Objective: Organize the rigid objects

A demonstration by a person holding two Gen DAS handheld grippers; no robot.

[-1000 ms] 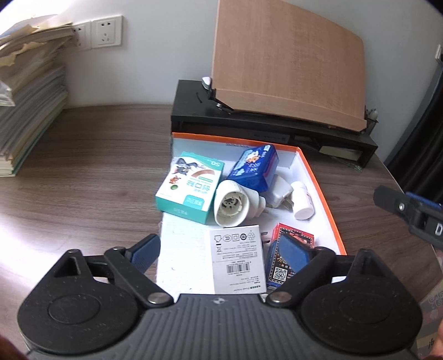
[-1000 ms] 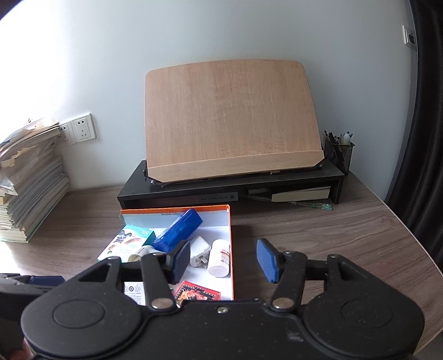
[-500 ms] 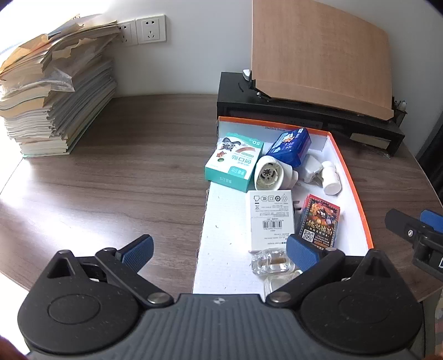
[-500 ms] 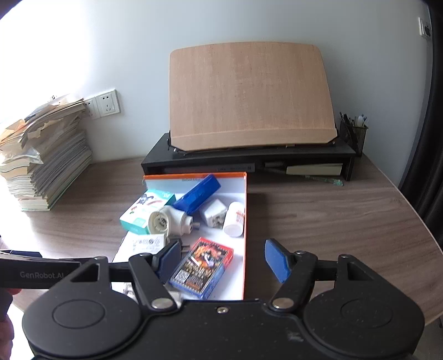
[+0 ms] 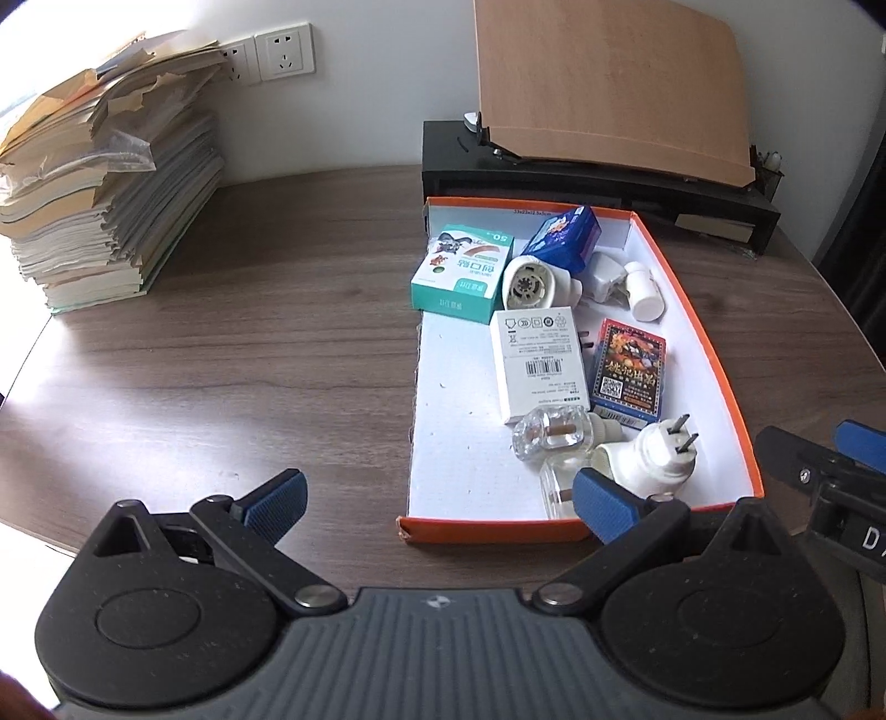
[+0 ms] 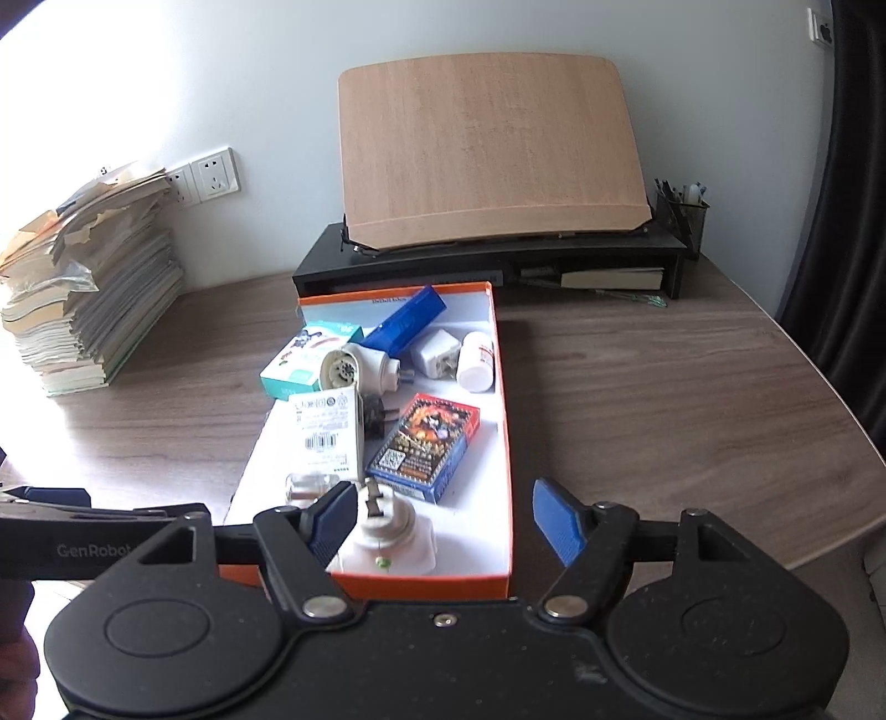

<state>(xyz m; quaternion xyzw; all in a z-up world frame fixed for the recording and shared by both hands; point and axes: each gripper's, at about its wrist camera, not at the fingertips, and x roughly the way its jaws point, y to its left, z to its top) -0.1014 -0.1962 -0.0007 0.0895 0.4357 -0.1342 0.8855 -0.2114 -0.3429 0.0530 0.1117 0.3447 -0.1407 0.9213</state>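
A dark wood-grain table [image 5: 221, 354] fills both views, with sunlight washing out its left edge. It stands against a pale grey-white wall [image 6: 277, 83] that carries white power sockets [image 5: 282, 50]. At the far left sits a tall stack of worn paper files and books [image 5: 105, 194]. At the back, a black desk riser [image 6: 498, 266] supports a tilted light-brown wooden board [image 6: 487, 149], and a black mesh pen holder [image 6: 678, 213] stands at its right end. A dark curtain [image 6: 853, 194] hangs on the right.

The shallow orange-edged cardboard box with a white floor [image 5: 459, 443] lies on the table in front of the riser. It holds the rigid things: a teal and white carton [image 5: 462, 271], a blue packet [image 5: 565, 235], a white round plug-in device [image 5: 531, 285], a white pill bottle [image 5: 645, 291], a white barcoded carton [image 5: 540, 354], a red and blue card pack [image 5: 628, 371], clear small bottles [image 5: 551, 437] and a white two-pin plug unit [image 5: 659, 454].

The left claw [image 5: 437, 498] hangs over the box's near-left corner, its blue pads wide apart with nothing between them. The right claw [image 6: 443, 520] is over the near end of the box; its jaws have just been opening, apart, and the plug unit shows between them, ungripped.
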